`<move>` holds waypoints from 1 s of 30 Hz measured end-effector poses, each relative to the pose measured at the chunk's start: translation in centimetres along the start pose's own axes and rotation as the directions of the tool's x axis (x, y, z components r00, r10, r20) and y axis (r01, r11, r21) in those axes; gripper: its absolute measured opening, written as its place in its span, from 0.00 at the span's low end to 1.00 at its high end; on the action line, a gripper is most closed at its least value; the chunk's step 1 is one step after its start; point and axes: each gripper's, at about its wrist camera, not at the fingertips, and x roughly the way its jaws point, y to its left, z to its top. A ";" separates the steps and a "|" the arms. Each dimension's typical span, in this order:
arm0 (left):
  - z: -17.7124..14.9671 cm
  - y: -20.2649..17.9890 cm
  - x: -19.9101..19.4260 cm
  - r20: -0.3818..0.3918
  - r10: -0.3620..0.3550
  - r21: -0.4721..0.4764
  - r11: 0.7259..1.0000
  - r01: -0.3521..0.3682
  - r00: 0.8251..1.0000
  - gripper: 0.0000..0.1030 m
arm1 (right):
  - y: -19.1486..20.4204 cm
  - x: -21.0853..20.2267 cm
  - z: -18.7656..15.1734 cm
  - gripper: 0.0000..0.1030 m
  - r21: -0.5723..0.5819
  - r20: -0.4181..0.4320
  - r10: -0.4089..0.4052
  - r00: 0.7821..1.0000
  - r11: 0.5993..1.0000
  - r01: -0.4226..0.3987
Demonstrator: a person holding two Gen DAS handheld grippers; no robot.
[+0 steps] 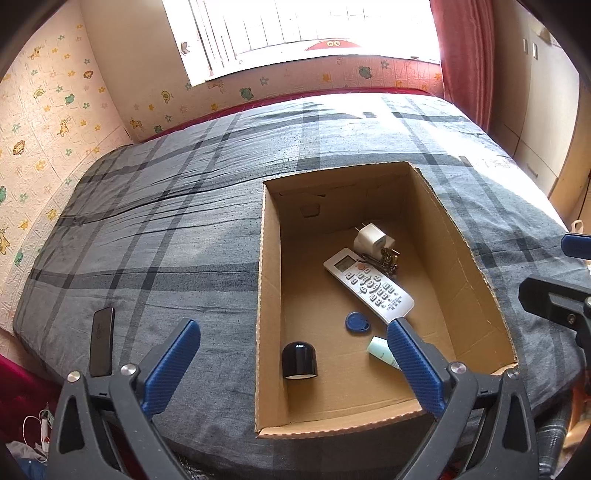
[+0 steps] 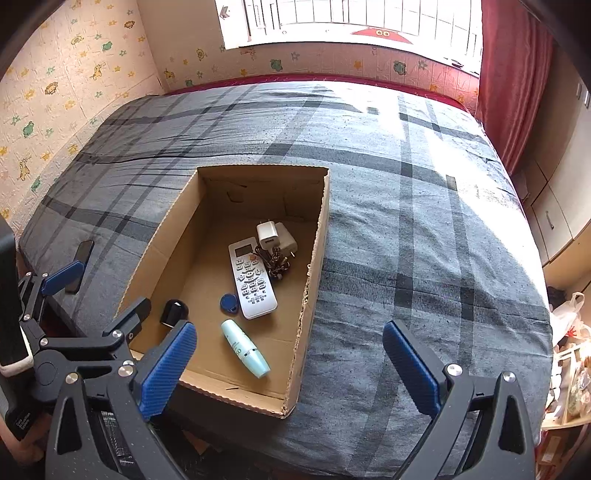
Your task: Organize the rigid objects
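Both wrist views—down onto box (image 1: 369, 417)

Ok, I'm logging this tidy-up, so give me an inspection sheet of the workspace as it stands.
Surface: bed with grey plaid sheet.
Job's things: box holds remote, chargers, keys, blue tag, black cap, green tube; phone on the sheet, outside the box.
Clutter: nothing seen on the bed.
Grippers: left gripper open, empty; right gripper open, empty.
Cables: white cord beside the bed.
Surroundings: window, red curtain, animal wallpaper, bags.
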 end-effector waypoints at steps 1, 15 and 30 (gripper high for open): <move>-0.2 -0.2 -0.3 0.002 -0.001 -0.001 1.000 0.001 1.000 1.00 | 0.0 -0.1 0.0 1.00 0.003 0.005 -0.003 1.000 1.000 0.003; -1.7 -2.6 -3.4 0.034 -0.009 0.040 0.999 0.008 0.999 1.00 | 0.5 -1.5 -1.2 1.00 -0.005 0.063 -0.038 0.997 0.999 0.039; -2.4 -3.4 -4.3 0.047 -0.041 0.057 0.998 0.038 0.998 1.00 | 1.2 -1.8 -2.7 1.00 -0.030 0.076 -0.078 0.994 0.996 0.081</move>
